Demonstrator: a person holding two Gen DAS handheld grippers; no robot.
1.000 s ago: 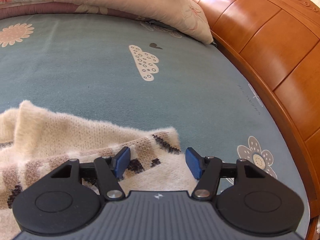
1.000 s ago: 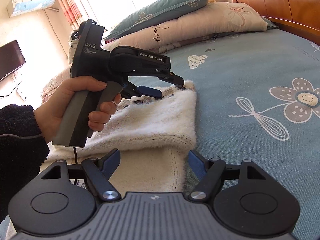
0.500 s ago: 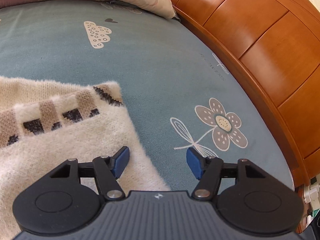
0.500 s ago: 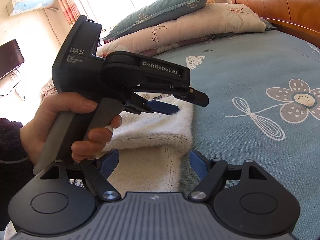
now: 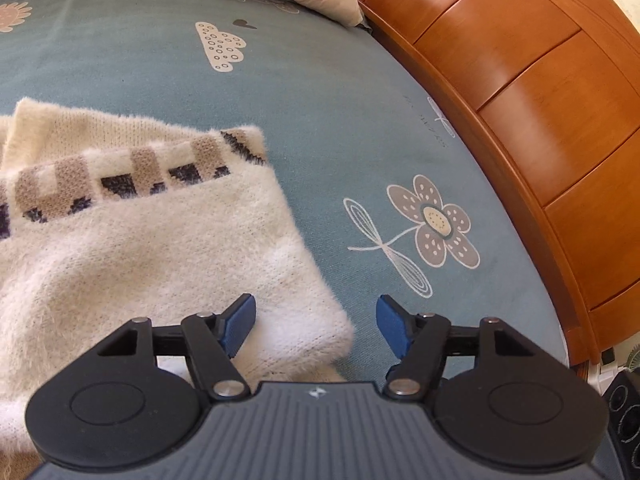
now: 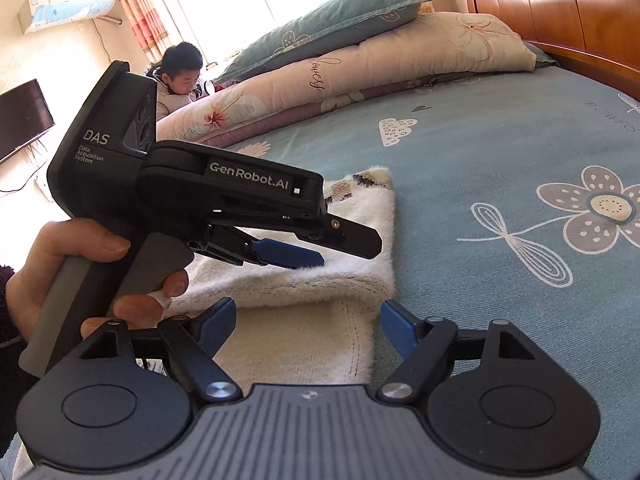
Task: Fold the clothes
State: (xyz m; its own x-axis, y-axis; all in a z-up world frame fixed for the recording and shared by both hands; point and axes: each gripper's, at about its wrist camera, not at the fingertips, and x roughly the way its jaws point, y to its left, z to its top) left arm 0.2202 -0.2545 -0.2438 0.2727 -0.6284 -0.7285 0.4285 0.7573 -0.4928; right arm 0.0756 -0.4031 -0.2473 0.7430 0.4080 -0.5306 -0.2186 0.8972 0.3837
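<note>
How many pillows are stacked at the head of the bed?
2: a teal pillow on top, and a long pink floral pillow beneath it. More may be hidden behind.

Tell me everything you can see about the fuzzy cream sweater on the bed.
The sweater is a fluffy cream knit with a band of tan and dark blocks along one edge. It lies folded in layers on the blue-green flowered bedsheet, its folded corner pointing toward the wooden headboard. The left hand-held gripper hovers open over that corner, gripping nothing. The right hand-held gripper, also open, sits just above a smoother cream layer with a stitched seam.
</note>
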